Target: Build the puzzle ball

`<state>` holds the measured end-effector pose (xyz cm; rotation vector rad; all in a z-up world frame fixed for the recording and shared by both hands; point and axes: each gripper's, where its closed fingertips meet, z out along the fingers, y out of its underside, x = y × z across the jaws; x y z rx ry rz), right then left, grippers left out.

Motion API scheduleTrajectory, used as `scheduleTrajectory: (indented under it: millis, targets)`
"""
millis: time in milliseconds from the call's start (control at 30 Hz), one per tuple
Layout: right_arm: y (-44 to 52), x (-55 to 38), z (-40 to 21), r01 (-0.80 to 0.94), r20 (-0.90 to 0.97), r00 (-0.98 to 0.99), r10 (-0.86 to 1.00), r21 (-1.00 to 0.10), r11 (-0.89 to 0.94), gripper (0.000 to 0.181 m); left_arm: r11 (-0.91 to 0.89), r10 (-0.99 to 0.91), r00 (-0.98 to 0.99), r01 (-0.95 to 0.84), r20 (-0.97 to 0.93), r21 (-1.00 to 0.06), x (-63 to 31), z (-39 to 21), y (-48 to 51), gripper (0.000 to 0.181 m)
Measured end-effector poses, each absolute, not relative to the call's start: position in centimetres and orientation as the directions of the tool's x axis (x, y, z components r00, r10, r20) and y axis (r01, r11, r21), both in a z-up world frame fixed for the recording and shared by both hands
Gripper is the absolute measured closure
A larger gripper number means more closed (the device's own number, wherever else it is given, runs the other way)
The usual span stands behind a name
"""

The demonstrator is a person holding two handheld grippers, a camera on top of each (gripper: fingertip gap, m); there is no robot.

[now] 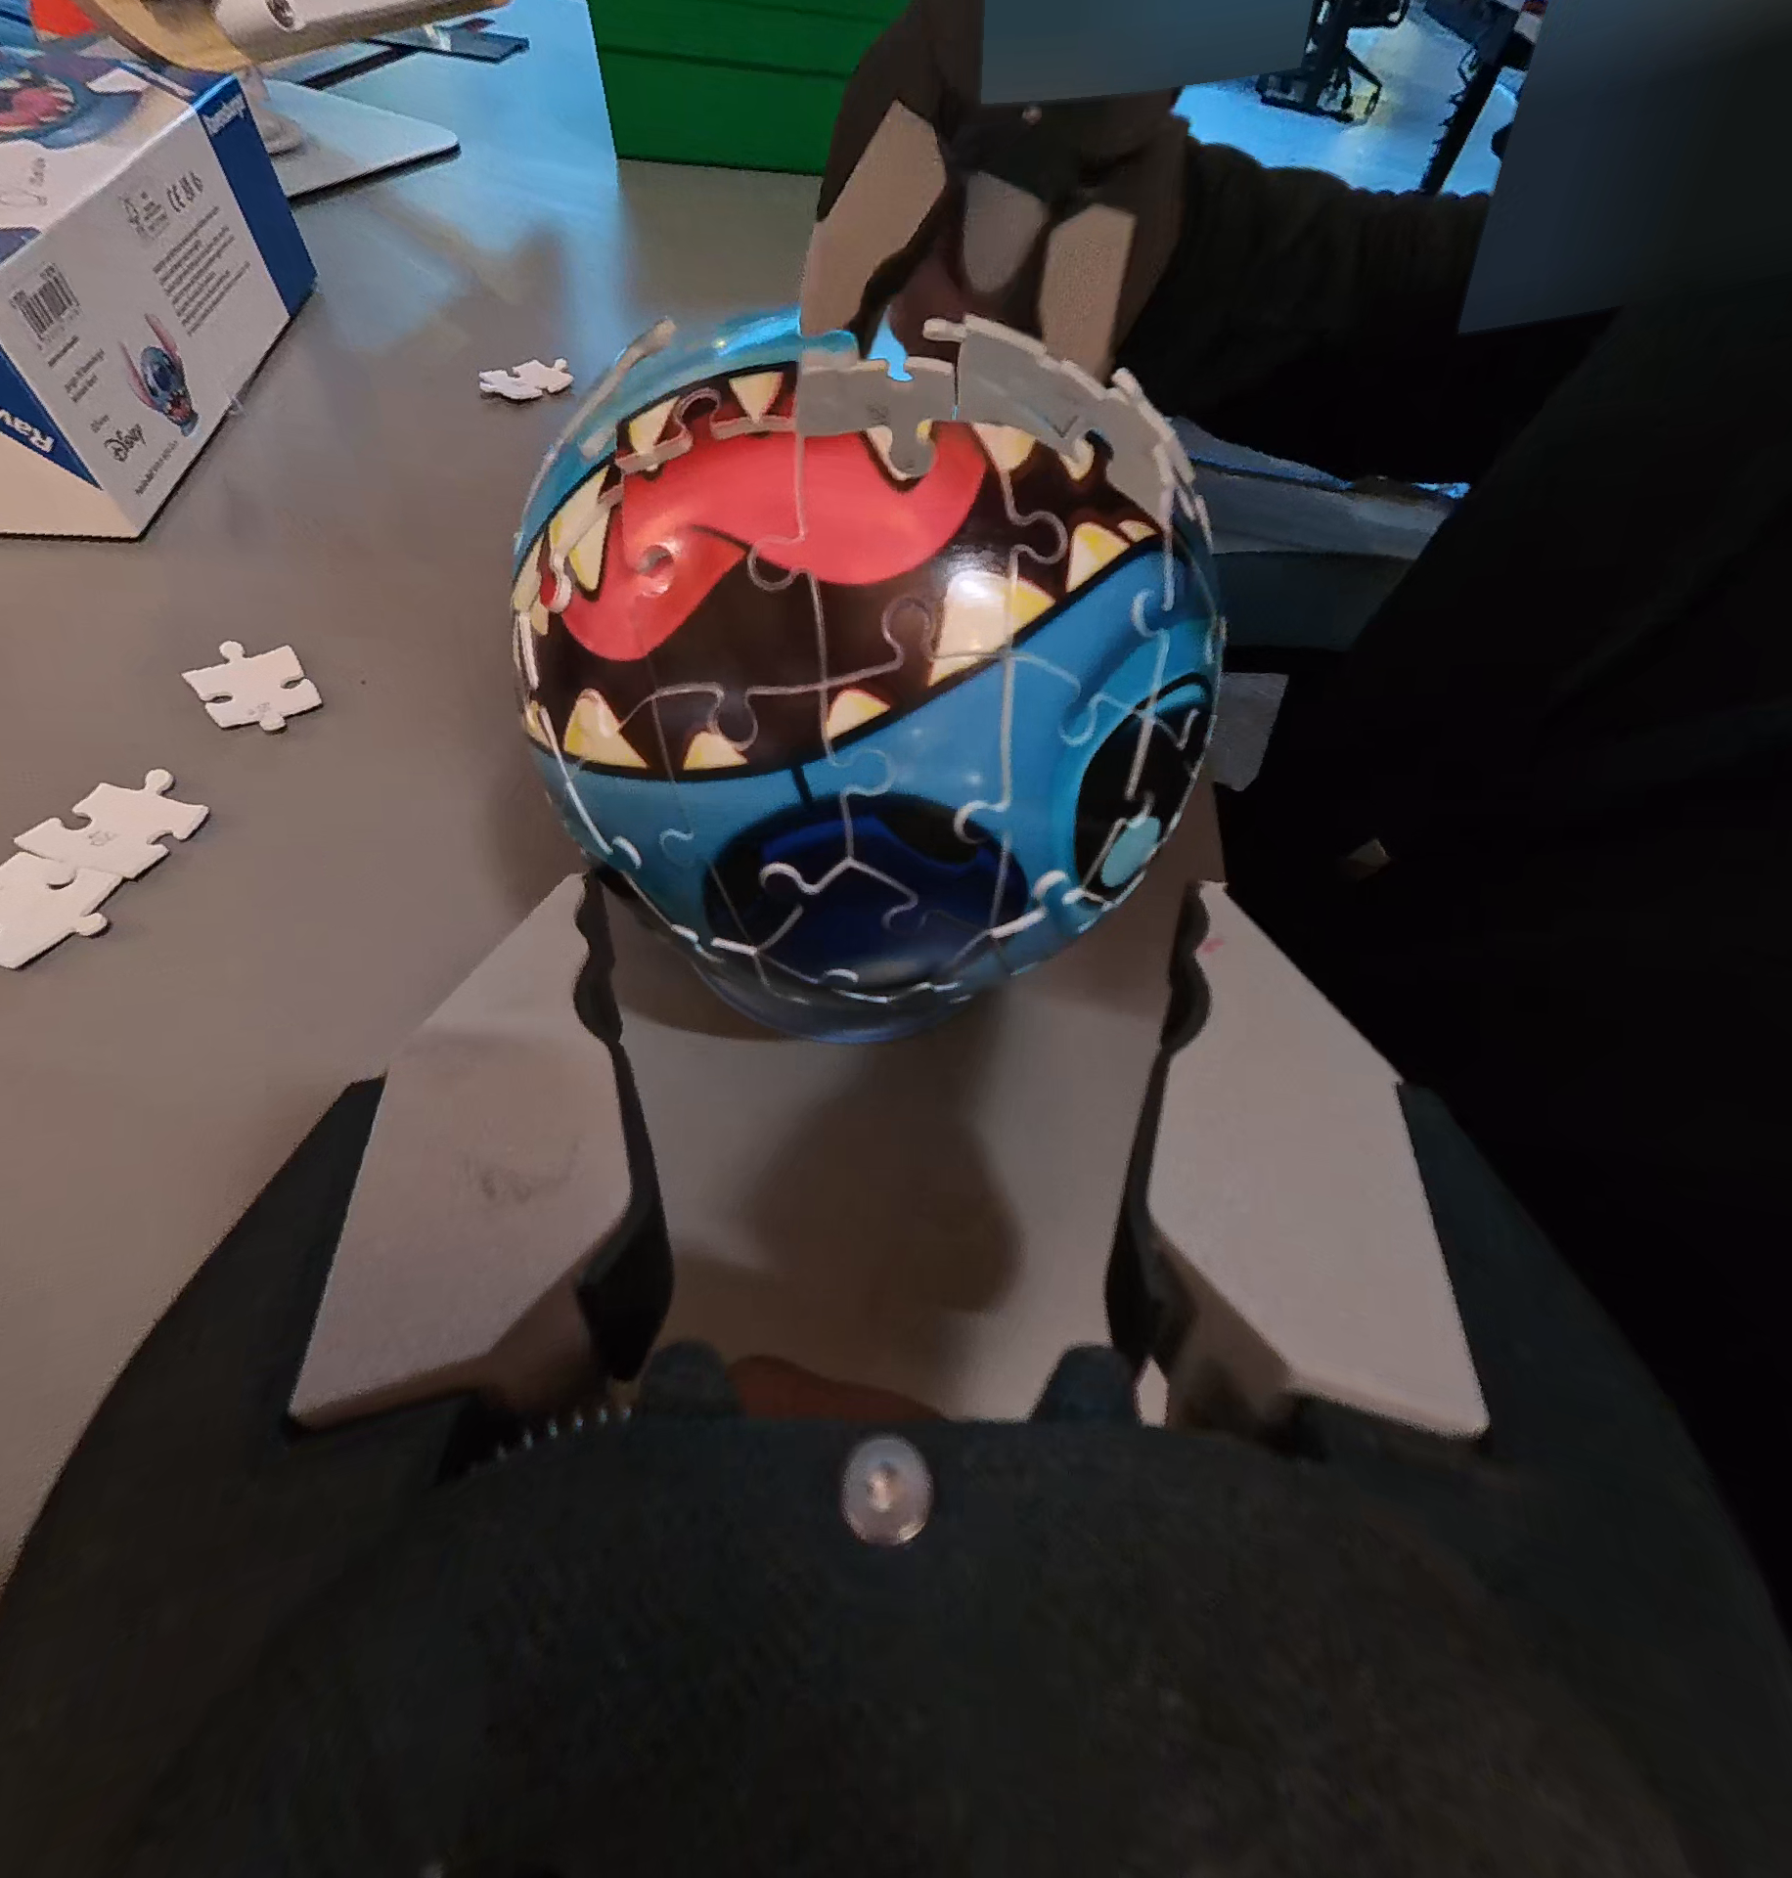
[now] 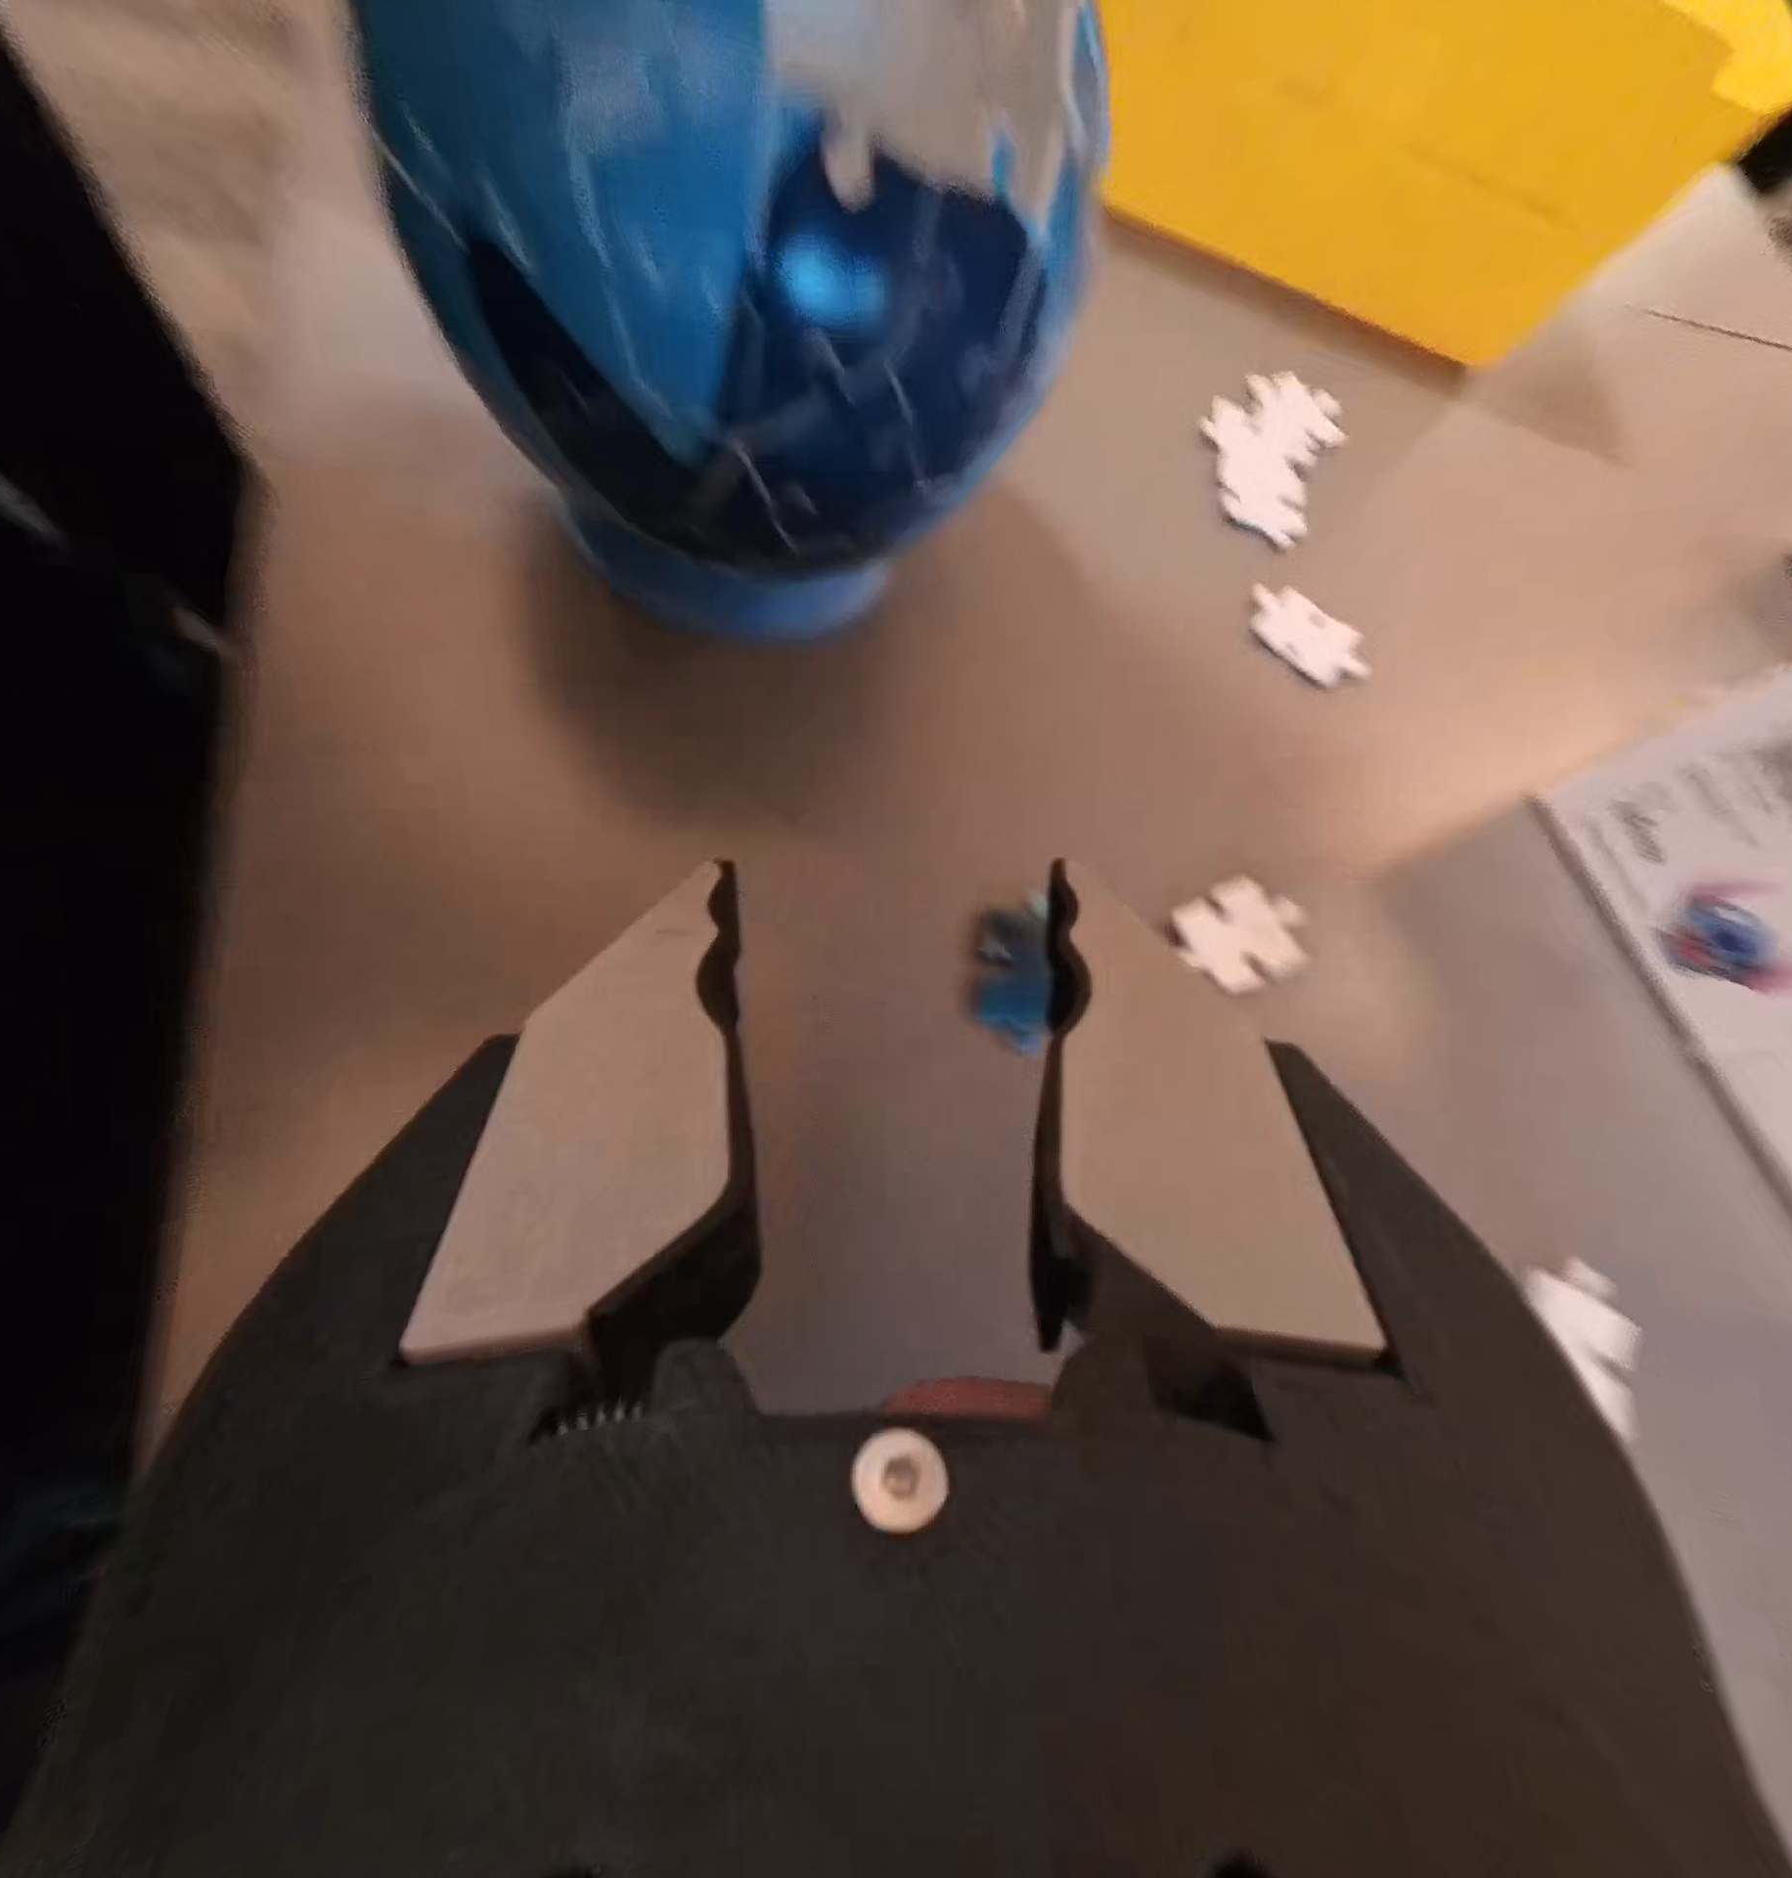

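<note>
on desk (image 1: 384,569): half-built puzzle ball (image 1: 861,661); both tools gaping, empty; next, right tool (image 2: 892,915) grabbing blue piece (image 2: 1009,965).

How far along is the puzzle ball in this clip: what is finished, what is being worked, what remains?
Mostly built: the puzzle ball shows its mouth, nose and eye pieces joined, standing on the table. Its top rim is still jagged and open. In hand: nothing; the left tool sits open around the ball's base, and the right tool is open over a blue piece. Left: white face-down loose pieces remain to fit.
</note>
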<state>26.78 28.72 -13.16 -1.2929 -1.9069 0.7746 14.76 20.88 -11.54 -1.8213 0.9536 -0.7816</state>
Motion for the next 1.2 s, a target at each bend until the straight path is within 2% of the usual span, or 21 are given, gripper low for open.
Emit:
scheduleTrajectory:
  millis: [67,167,333,633,867,1067,1200]
  targets:
    - [26.7,25.8,-12.1,0.485,0.065,-0.319,0.946,-0.846,0.221,0.104,-0.294,-0.851,0.510,-0.268,0.124,-0.917,14.7,-11.4,20.9,0.074]
    - [25.5,24.0,-11.6,0.472,-0.022,-0.372,0.928,-0.865,0.169,0.088,-0.304,-0.844,0.516,-0.236,0.146,-0.923,14.7,-11.1,20.9,0.074]
    - [25.6,21.0,-11.9,0.476,-0.025,-0.406,0.913,-0.859,0.188,0.081,-0.317,-0.823,0.548,-0.220,0.152,-0.922,14.4,-11.1,21.2,0.076]
    - [24.1,19.3,-12.4,0.459,-0.048,-0.508,0.860,-0.860,0.222,0.080,-0.317,-0.826,0.544,-0.228,0.149,-0.921,14.6,-11.2,21.1,0.081]
    - [24.8,18.5,-11.9,0.403,0.113,-0.497,0.860,-0.848,0.344,0.079,-0.221,-0.828,0.559,-0.271,0.033,-0.937,14.1,-10.8,21.9,0.078]
    - [25.5,17.9,-12.2,0.368,0.361,-0.459,0.812,-0.754,0.543,0.076,-0.092,-0.812,0.572,-0.323,-0.117,-0.942,13.9,-10.3,21.9,0.077]
    - [25.7,17.7,-12.2,0.377,0.452,-0.431,0.781,-0.697,0.611,0.073,-0.052,-0.806,0.573,-0.319,-0.149,-0.946,13.8,-9.9,21.8,0.078]
